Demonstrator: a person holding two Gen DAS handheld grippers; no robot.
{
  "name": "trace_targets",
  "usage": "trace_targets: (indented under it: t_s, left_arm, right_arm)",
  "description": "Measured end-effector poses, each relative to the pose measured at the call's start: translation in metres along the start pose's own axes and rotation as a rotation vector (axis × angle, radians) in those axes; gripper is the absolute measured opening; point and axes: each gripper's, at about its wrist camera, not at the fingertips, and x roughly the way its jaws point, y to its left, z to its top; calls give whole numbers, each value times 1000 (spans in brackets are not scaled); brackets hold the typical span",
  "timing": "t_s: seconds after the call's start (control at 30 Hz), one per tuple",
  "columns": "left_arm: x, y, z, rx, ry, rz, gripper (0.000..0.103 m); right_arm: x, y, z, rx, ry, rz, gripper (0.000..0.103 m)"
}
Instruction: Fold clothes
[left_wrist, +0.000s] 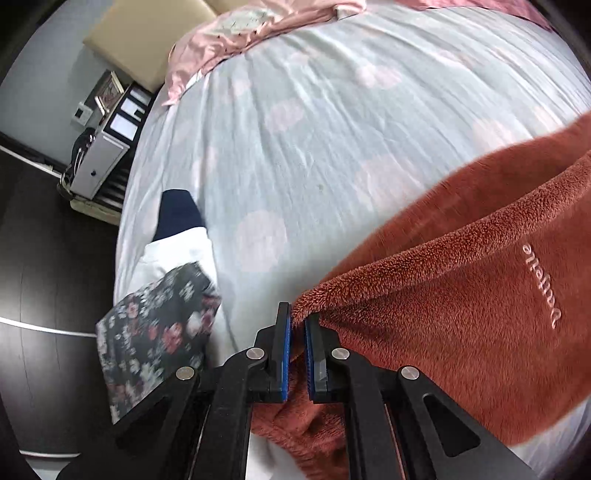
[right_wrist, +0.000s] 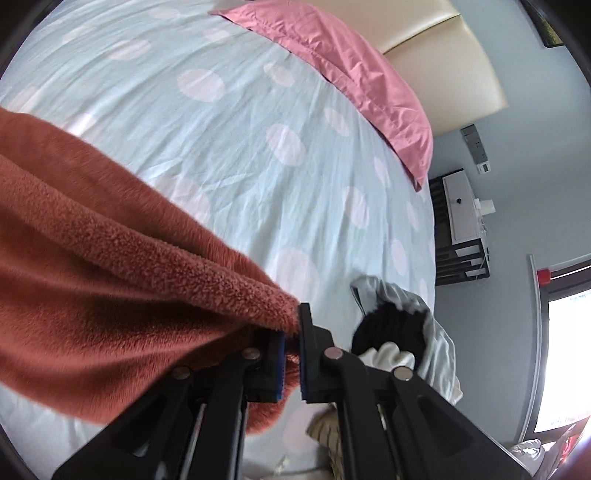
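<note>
While both claws, left claw (left_wrist: 297, 325) and right claw (right_wrist: 291, 325), pinch the rust fleece garment (left_wrist: 461, 295) shut above the bed (left_wrist: 295, 129): mid-spread, needs lowering flat next.

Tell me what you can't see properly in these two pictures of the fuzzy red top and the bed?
- Fuzzy red garment: left wrist view, cut off by the right edge; its overall shape is unclear.
- Its far side, right wrist view: cut off at the left edge.
- Black fuzzy item: right wrist view, partly behind the right gripper.
- Floral cloth: left wrist view, blurred, its lower part hidden by the left gripper.
</note>
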Motion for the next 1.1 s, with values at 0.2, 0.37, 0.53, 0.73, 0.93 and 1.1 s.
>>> trace_targets:
  t_s: [0.2,0.37,0.53,0.73,0.93,1.1]
  left_arm:
    - [36,-11,11,-7,44,14,7]
    - [44,-11,14,-80,38,26,12]
    - [26,-9,11,-129,10,41,41]
    - [-25,-1,3,-239,-81,5,65]
    - [-60,-26,-3,-212,-92,-26,65]
    - [-75,-49,-9,-188,-70,-45,65]
  right_arm:
    - [48,12,18,7,42,61,5]
    - [61,-1,15,138,40,157,9]
    - [50,-38,3,389,33,358,20]
    - [17,-74,-20,569,-30,517,25]
    - [12,-84,-44,691,-33,668,68]
    - [-5,-96,-47,752,-145,583,81]
